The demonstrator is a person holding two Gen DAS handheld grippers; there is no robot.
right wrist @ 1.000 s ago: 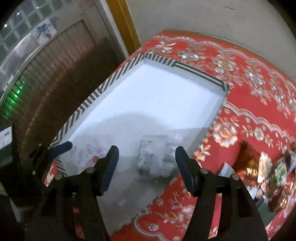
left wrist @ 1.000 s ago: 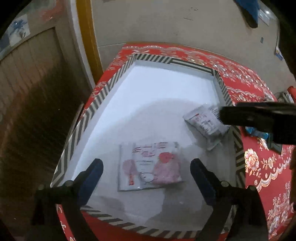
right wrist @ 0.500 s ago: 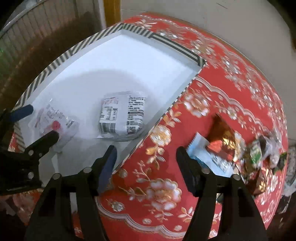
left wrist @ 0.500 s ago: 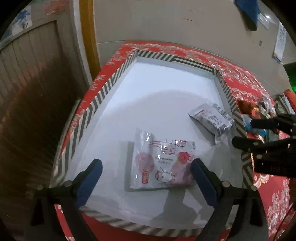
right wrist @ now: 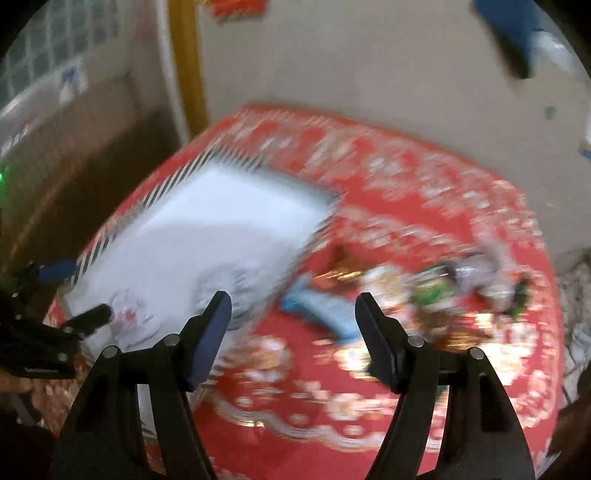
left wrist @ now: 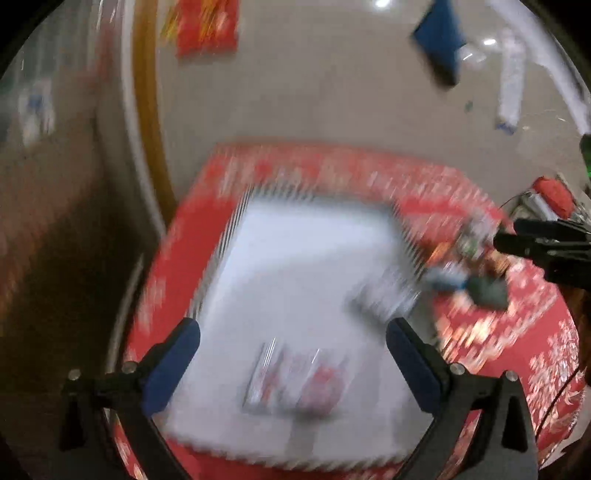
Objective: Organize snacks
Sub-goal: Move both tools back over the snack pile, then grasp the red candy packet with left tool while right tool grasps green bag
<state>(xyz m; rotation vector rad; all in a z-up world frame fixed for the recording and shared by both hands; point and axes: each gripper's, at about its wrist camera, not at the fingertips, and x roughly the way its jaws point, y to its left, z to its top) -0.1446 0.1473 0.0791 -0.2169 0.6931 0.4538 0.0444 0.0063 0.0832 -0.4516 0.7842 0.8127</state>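
Home room: red floral tablecloth (right wrist: 369,406), plain wall (left wrist: 314,92), red paper decoration (left wrist: 207,26), wooden doorframe (left wrist: 147,110).

Snack pile (right wrist: 424,291) blurred beyond telling

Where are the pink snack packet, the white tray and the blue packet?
pink snack packet (left wrist: 299,384), left wrist view, packet centre
white tray (left wrist: 295,258), left wrist view, bare floor
blue packet (right wrist: 321,310), right wrist view, middle

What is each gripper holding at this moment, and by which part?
Nothing is held. The left gripper and the right gripper are both open with empty jaws. Two packets lie free in the white tray.
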